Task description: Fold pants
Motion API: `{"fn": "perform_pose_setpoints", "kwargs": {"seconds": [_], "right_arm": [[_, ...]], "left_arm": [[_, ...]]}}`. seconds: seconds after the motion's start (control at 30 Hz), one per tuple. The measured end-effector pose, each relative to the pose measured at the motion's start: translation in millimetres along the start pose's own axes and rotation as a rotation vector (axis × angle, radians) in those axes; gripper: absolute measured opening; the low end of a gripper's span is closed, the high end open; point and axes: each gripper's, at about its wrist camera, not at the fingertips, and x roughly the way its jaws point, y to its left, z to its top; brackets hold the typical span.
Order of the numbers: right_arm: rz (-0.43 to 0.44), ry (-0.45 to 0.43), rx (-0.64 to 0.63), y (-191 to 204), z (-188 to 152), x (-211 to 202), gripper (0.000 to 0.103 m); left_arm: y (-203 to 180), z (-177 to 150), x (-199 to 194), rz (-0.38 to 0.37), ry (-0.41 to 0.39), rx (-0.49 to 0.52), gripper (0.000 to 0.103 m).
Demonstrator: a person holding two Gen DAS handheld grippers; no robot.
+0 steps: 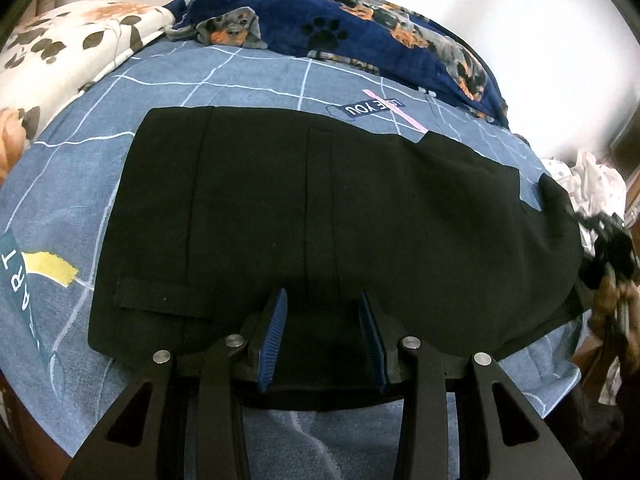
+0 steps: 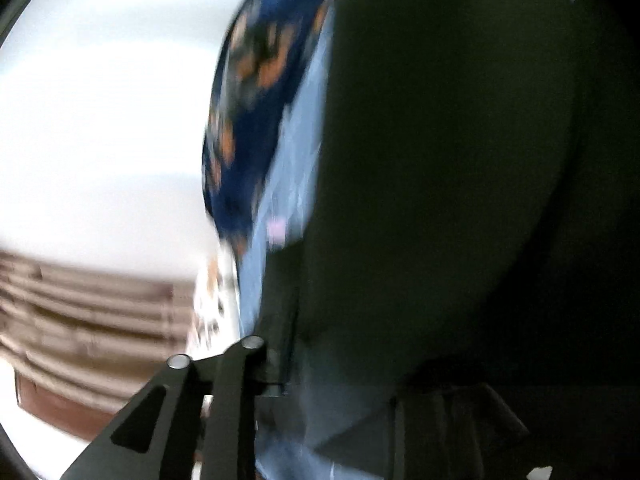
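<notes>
Black pants lie flat and folded across a blue grid-print bedsheet. My left gripper points down over their near edge. Its blue pads stand apart, with black cloth lying under and between them but not pinched. At the pants' right end, my right gripper shows as a dark blur with a hand behind it. The right wrist view is smeared by motion: the pants fill its right side, and my right gripper has its fingers apart, with blurred sheet showing between them.
A navy dog-print blanket is bunched along the far side of the bed. A white floral quilt lies at the far left. Pale crumpled cloth sits beyond the right end. Brown furniture stands off the bed by a white wall.
</notes>
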Motion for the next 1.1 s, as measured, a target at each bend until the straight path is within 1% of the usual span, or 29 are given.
{"fn": "perform_pose_setpoints", "kwargs": {"seconds": [0.17,0.23,0.27,0.33,0.37,0.4,0.43,0.47,0.5,0.53,0.6,0.67,0.73,0.77,0.83,0.93,1.0,1.07,1.1], "right_arm": [[0.049,-0.180,0.070,-25,76,-37,0.030],[0.054,-0.255,0.114,-38,104,-50,0.032],[0.067,-0.272,0.141,-44,113,-53,0.034],[0.063,-0.318,0.202,-57,129,-57,0.035],[0.073,-0.327,0.219,-62,135,-57,0.035],[0.058,-0.332,0.228,-65,140,-56,0.030],[0.028,-0.338,0.229,-67,143,-59,0.022],[0.010,-0.335,0.233,-68,145,-61,0.006],[-0.006,-0.336,0.226,-66,143,-62,0.006],[-0.040,-0.342,0.184,-58,137,-67,0.006],[-0.074,-0.357,0.102,-43,124,-80,0.005],[-0.078,-0.379,0.085,-38,103,-101,0.004],[-0.087,-0.389,0.080,-40,93,-124,0.004],[-0.104,-0.391,0.078,-45,83,-142,0.004],[-0.135,-0.387,0.085,-55,65,-163,0.004],[-0.192,-0.373,0.113,-78,44,-180,0.004],[-0.230,-0.369,0.150,-101,33,-189,0.004],[-0.216,-0.362,0.208,-125,24,-192,0.004],[-0.197,-0.369,0.219,-131,21,-193,0.000]], "left_arm": [[0,1,1,0.002,0.003,-0.009,0.039],[-1,1,1,0.005,0.003,-0.010,0.039],[0,1,1,0.004,0.003,-0.010,0.039],[0,1,1,0.006,0.004,-0.011,0.039],[0,1,1,0.008,0.005,-0.011,0.039],[0,1,1,0.009,0.006,-0.013,0.039],[-1,1,2,0.010,0.006,-0.013,0.039],[-1,2,2,0.011,0.008,-0.014,0.039],[0,2,2,0.010,0.010,-0.014,0.039],[-1,2,2,0.010,0.008,-0.015,0.039],[1,2,2,0.004,0.010,-0.019,0.039],[2,2,2,0.000,0.011,-0.022,0.039],[2,2,2,-0.003,0.011,-0.024,0.039],[2,2,2,-0.005,0.011,-0.025,0.039],[2,2,2,-0.005,0.011,-0.023,0.039],[2,2,2,-0.003,0.011,-0.021,0.039],[2,3,1,-0.002,0.012,-0.022,0.039],[2,2,2,-0.002,0.012,-0.023,0.039],[2,2,2,-0.003,0.012,-0.023,0.039]]}}
